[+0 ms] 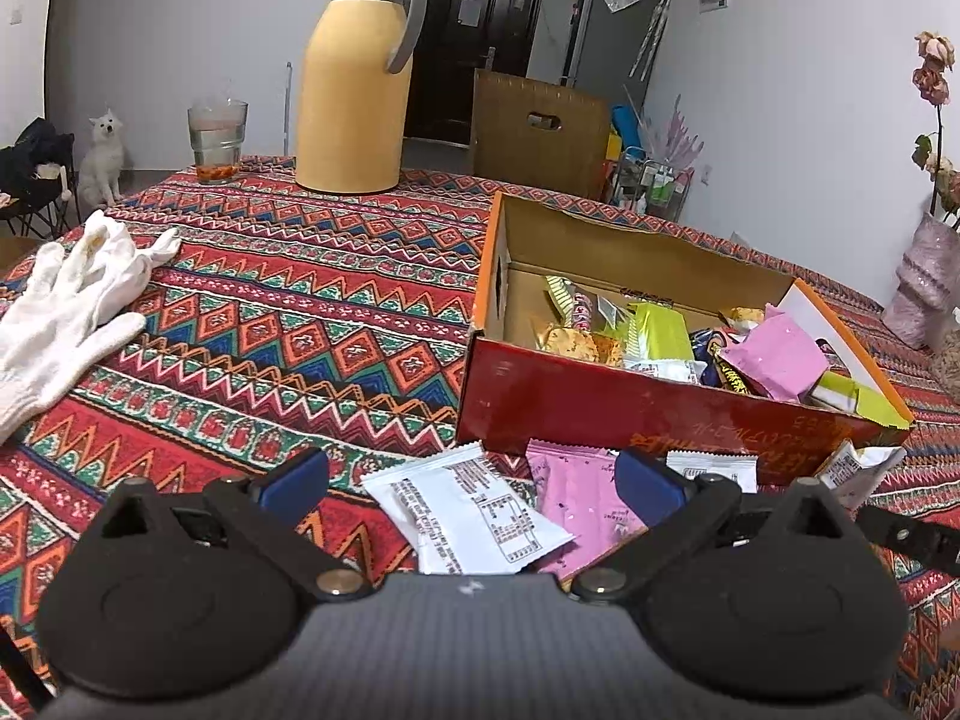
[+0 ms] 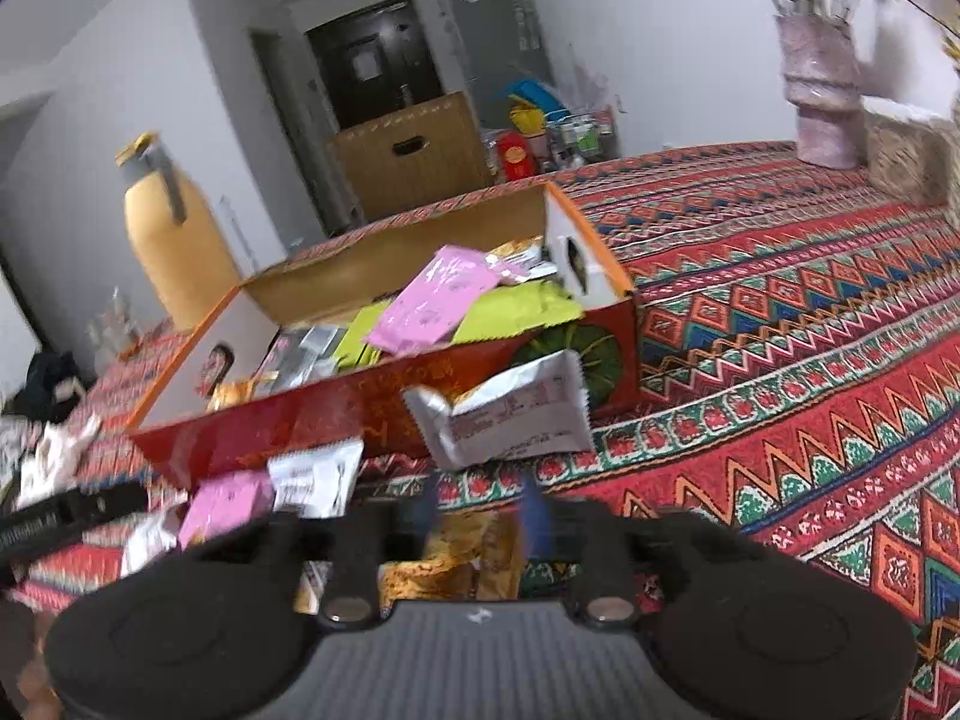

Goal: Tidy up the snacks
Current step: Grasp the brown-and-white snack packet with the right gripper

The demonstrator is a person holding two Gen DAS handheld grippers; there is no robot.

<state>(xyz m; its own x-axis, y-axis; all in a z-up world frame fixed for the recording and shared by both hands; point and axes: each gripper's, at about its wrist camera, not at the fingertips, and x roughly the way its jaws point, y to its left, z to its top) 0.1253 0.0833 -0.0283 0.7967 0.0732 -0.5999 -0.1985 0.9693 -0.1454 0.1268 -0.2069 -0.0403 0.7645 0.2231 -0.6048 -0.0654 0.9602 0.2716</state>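
A red cardboard box (image 1: 600, 402) holds several snack packets in pink, green and white. In the left wrist view my left gripper (image 1: 474, 474) is open and empty, just above a white packet (image 1: 468, 510) and a pink packet (image 1: 576, 504) lying in front of the box. In the right wrist view the box (image 2: 360, 402) is ahead. My right gripper (image 2: 480, 504) is shut on a white and silver packet (image 2: 504, 414), held up in front of the box's near wall. A golden snack packet (image 2: 462, 558) lies below the fingers.
A yellow thermos (image 1: 354, 78) and a glass of water (image 1: 217, 138) stand at the far side of the patterned tablecloth (image 1: 270, 312). White gloves (image 1: 66, 300) lie at the left. A pink vase with flowers (image 2: 822, 96) stands at the far right. More loose packets (image 2: 270, 486) lie left of my right gripper.
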